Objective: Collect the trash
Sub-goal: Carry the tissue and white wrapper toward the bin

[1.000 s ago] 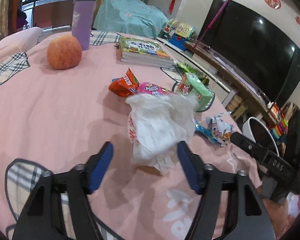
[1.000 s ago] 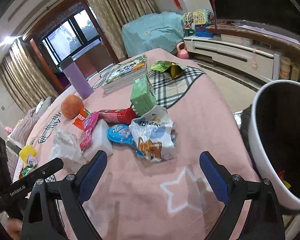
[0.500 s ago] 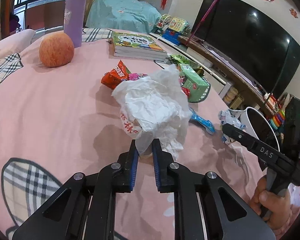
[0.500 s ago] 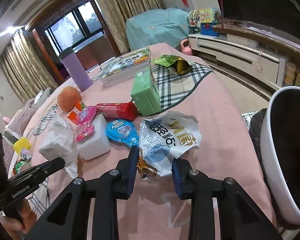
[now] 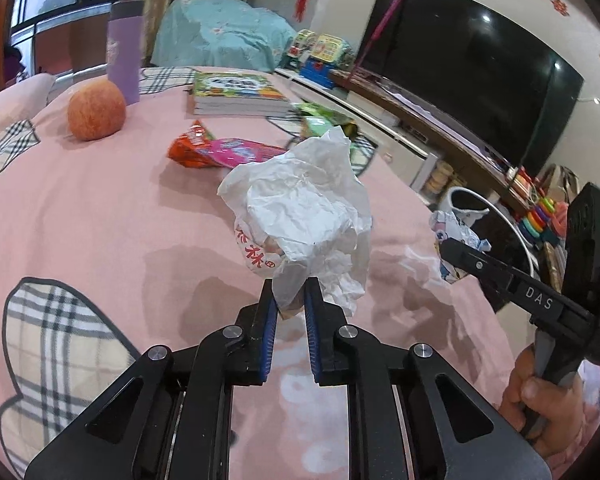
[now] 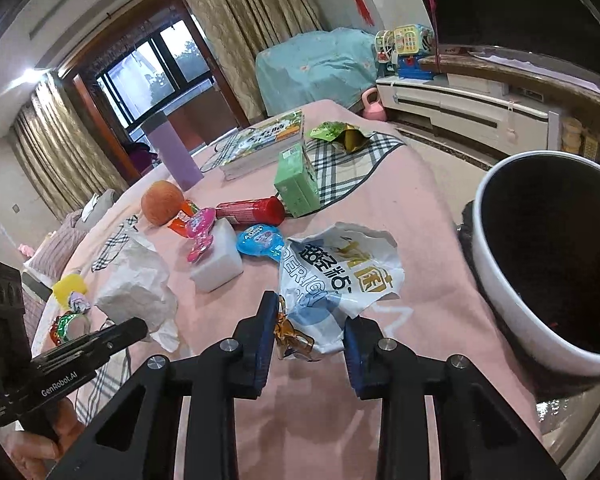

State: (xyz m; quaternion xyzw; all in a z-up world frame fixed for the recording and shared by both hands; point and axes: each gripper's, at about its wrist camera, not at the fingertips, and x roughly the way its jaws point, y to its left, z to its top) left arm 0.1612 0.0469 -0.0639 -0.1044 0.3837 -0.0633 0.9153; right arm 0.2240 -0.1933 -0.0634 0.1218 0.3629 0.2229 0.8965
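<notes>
Both tongs have closed since a second ago: left tongs (image 5: 290,294) pinch white bag (image 5: 304,216), right tongs (image 6: 310,334) grip printed wrapper (image 6: 340,276), both lifted slightly off pink surface (image 5: 100,208), bin (image 6: 540,264) beside.

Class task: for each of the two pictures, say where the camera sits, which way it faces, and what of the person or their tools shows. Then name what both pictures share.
Left wrist view: sits on the left gripper, facing along its fingers across the pink tablecloth toward the television; it is shut on a white crumpled bag; a hand holds the right gripper.
Right wrist view: sits on the right gripper, facing the window; it is shut on a printed white wrapper, beside the bin.
Shared: apple, purple bottle, books.
</notes>
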